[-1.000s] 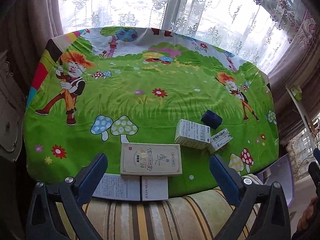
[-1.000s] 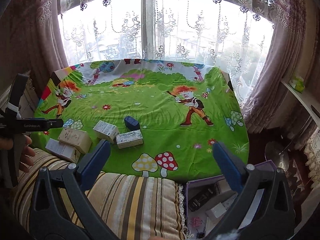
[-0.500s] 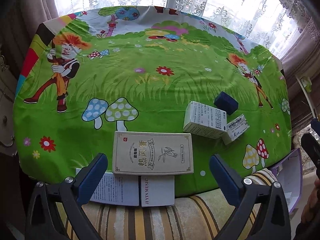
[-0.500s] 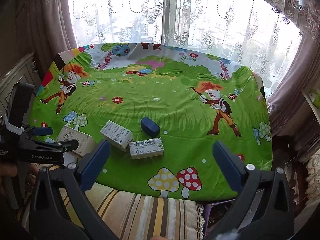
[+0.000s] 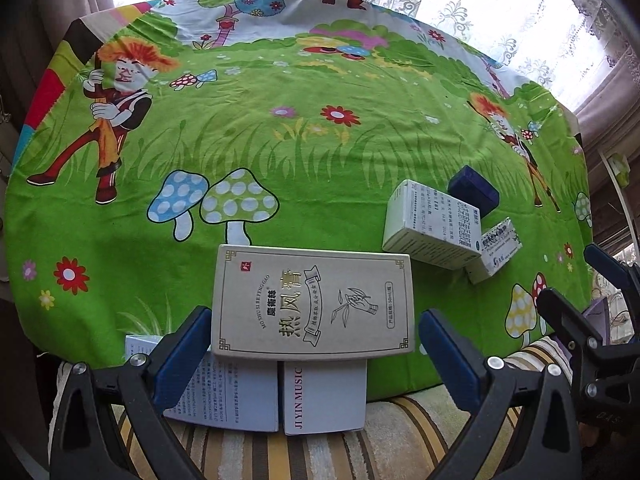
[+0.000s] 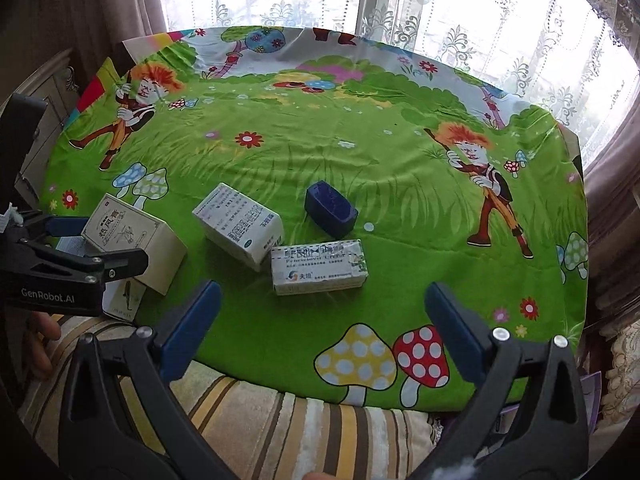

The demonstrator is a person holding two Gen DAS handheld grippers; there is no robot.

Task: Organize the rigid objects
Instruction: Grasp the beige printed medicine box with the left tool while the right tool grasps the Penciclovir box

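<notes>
Left gripper (image 5: 314, 354) fingers spread wide either side of beige box (image 5: 312, 304) at near desk (image 5: 280, 152) edge, not gripping; right gripper (image 6: 320, 328) fingers spread, hovering near green-white box (image 6: 320, 266), navy box (image 6: 330, 208) behind

You see a green cartoon tablecloth (image 5: 320, 152) printed with mushrooms, flowers and orange-haired figures filling most of both views. Along the bottom of the frame lies a striped cushion (image 6: 280, 432). Across the top, lace curtains (image 6: 460, 20) hang before a bright window; brown drapes (image 6: 80, 12) flank the upper left.
</notes>
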